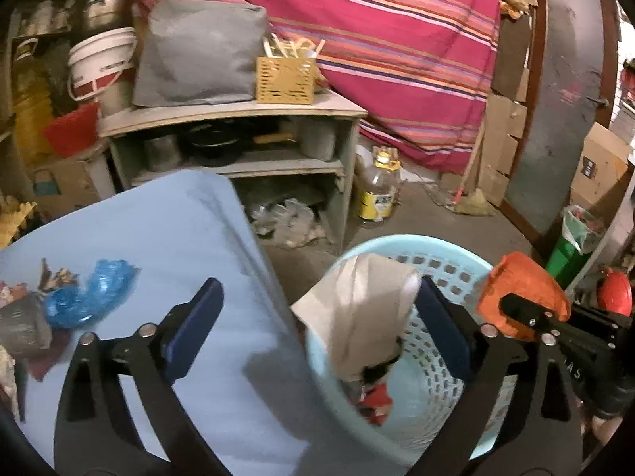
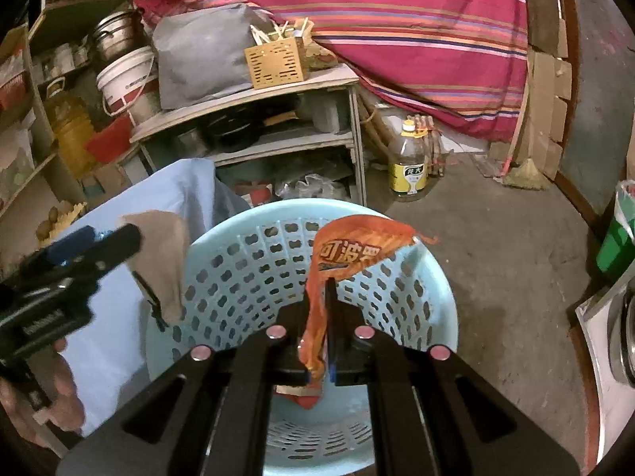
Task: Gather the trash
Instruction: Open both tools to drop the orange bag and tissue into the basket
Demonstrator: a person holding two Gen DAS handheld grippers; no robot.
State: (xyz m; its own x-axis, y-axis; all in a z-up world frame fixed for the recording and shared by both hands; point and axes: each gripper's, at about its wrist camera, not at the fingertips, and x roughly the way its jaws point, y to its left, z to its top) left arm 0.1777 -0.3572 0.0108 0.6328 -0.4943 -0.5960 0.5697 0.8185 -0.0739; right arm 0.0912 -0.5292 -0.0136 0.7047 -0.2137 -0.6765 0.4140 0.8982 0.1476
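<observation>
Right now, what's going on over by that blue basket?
A person is clearing trash off the blue-covered table into the light blue basket. The left gripper is wide open above the rim, with a beige paper wrapper between its fingers but not pinched. The right gripper is shut on an orange snack bag over the basket. More scraps, including a blue plastic bag, lie on the table.

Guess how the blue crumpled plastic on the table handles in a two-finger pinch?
The blue crumpled plastic looks like thin film, so probably very light and floppy; it should collapse between the pads. Its glossy surface suggests it may slip. Scraps lie right beside it on the blue tablecloth, so a pinch might snag them.
</observation>
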